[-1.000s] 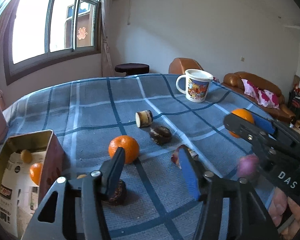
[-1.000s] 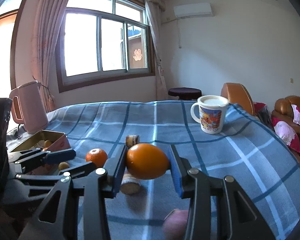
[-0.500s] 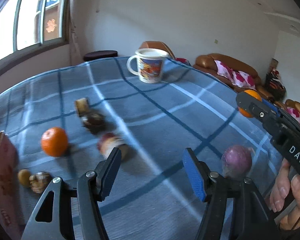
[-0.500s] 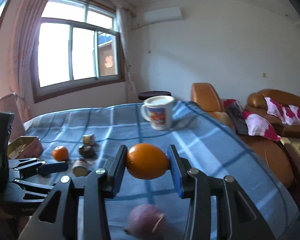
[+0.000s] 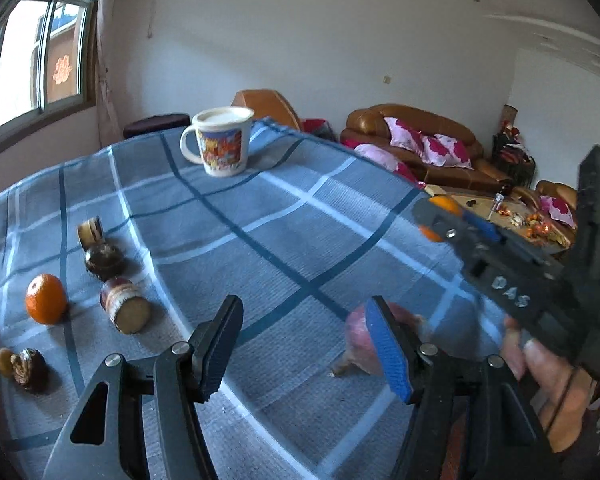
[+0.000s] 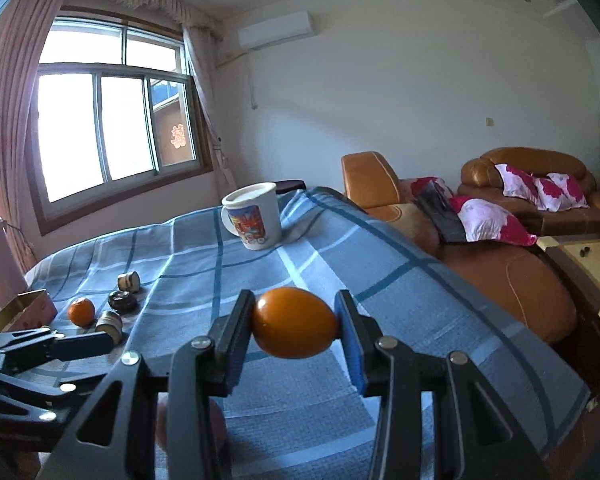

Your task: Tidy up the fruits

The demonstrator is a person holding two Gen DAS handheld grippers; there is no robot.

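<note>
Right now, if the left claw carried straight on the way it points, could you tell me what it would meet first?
Probably the bare blue checked tablecloth: nothing lies between the open fingers. The purple onion sits just beyond the right finger, though depth is unclear.

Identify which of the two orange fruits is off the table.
The oval orange fruit, clamped in the right gripper. The round orange sits on the blue checked cloth.
</note>
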